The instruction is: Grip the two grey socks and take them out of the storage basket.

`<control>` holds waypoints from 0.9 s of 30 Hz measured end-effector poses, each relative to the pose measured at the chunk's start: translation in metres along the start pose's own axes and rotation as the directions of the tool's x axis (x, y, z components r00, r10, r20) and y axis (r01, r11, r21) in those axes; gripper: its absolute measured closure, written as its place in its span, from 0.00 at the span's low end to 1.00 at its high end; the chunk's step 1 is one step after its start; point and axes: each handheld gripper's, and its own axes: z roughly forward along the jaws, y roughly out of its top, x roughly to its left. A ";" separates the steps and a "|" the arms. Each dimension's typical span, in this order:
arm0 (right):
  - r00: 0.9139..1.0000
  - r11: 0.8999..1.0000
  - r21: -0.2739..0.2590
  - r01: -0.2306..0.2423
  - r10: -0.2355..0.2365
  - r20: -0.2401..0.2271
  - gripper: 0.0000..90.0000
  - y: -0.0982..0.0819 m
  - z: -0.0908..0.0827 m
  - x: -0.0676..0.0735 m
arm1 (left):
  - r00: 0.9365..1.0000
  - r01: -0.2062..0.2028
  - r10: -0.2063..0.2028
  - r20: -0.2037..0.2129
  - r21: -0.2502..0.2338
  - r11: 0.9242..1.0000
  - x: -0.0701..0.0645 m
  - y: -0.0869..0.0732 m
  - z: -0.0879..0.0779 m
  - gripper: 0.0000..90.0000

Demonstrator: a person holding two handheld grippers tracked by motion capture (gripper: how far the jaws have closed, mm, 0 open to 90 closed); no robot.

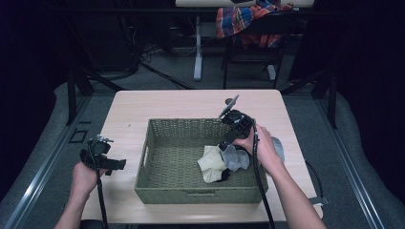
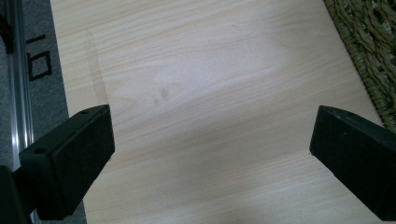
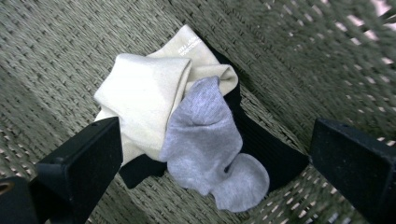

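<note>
Right gripper [image 3: 210,154]: jaws spread wide and holding nothing, poised over the sock pile inside the basket [image 1: 157,188]
Left gripper [image 2: 205,158]: jaws also spread, empty, above bare table [image 2: 196,70] to the left of the basket
Grey sock [image 3: 205,140]: lies on top of the pile, draped over a cream sock [image 3: 144,93] and a black sock [image 3: 266,149], in the basket's right half near the right wall
Step in hand: judged to be either a release just made or a pick about to start; the open jaws straddle the grey sock
How to do it well: if picking, lower the right gripper straight down so one jaw lands on each side of the grey sock's bunched middle, close only on that layer, and lift slowly so the cream sock does not ride along
Hard to make out: the black sock is mostly buried, its full shape unclear
Cut off: a grey item [image 1: 278,148] behind the right hand [image 1: 260,148] outside the basket, too hidden to identify
</note>
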 end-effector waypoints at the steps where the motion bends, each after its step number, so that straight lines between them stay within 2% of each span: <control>1: 1.000 1.000 -0.005 -0.020 0.020 -0.005 0.03 0.000 0.004 0.000 | 1.000 -0.001 0.001 0.001 0.001 1.000 0.000 0.000 0.000 0.00; 2: 1.000 1.000 0.031 -0.001 0.001 -0.002 0.03 0.001 0.006 -0.002 | 1.000 -0.002 0.002 0.001 0.001 1.000 0.000 0.001 0.000 0.00; 4: 1.000 1.000 0.027 -0.009 0.009 -0.015 0.03 0.000 0.009 -0.003 | 1.000 -0.001 0.001 0.000 0.000 1.000 -0.001 0.001 0.001 0.00; 5: 1.000 0.999 0.047 -0.008 0.009 -0.015 0.04 0.001 0.016 -0.003 | 1.000 0.001 -0.001 0.002 0.000 1.000 0.000 0.001 0.001 0.00; 8: 1.000 0.997 0.073 0.007 -0.005 -0.018 0.10 0.004 0.022 -0.002 | 1.000 0.001 -0.001 0.002 -0.001 1.000 0.000 0.001 0.001 0.00; 11: 1.000 0.997 0.072 0.002 0.000 -0.020 0.14 0.005 0.027 -0.001 | 1.000 0.000 0.000 0.002 -0.001 1.000 -0.001 0.002 0.001 0.00; 13: 1.000 0.996 0.088 -0.008 0.010 -0.022 0.16 0.005 0.031 -0.001 | 1.000 -0.007 0.007 0.006 0.005 1.000 -0.002 0.002 0.000 0.00; 14: 1.000 0.994 0.113 -0.008 0.009 -0.009 0.17 0.006 0.036 0.000 | 1.000 -0.006 0.006 0.006 0.005 1.000 -0.002 0.002 0.000 0.00; 16: 1.000 0.994 0.106 -0.014 0.016 -0.021 0.24 0.006 0.041 0.003 | 1.000 -0.007 0.007 0.005 0.003 1.000 -0.002 0.002 0.000 0.00; 17: 1.000 0.991 0.133 0.004 -0.002 -0.014 0.26 0.007 0.043 0.004 | 1.000 -0.007 0.007 0.005 0.003 1.000 -0.002 0.002 0.000 0.00; 19: 1.000 0.990 0.142 0.010 -0.008 -0.010 0.27 0.008 0.044 0.005 | 1.000 -0.007 0.007 0.003 0.000 1.000 -0.003 0.002 0.000 0.00; 21: 1.000 0.992 0.124 -0.006 0.005 0.008 0.46 0.006 0.048 0.007 | 1.000 -0.008 0.008 0.005 0.005 1.000 -0.002 0.002 0.000 0.00; 23: 1.000 0.989 0.148 -0.001 -0.001 0.014 0.53 0.007 0.048 0.005 | 1.000 -0.006 0.006 0.000 0.002 1.000 -0.002 0.001 -0.001 0.00; 24: 1.000 0.989 0.148 -0.001 0.000 0.008 0.61 0.006 0.048 0.004 | 1.000 -0.003 0.003 0.000 0.003 1.000 -0.001 0.001 -0.001 0.00; 26: 1.000 0.984 0.177 0.012 -0.014 0.011 0.72 0.006 0.047 0.003 | 1.000 -0.001 0.001 -0.001 0.004 1.000 -0.001 0.000 -0.001 0.00; 27: 1.000 0.987 0.163 -0.004 0.002 0.010 0.76 0.005 0.048 0.004 | 1.000 -0.001 0.001 -0.001 0.004 1.000 -0.001 0.000 -0.001 0.00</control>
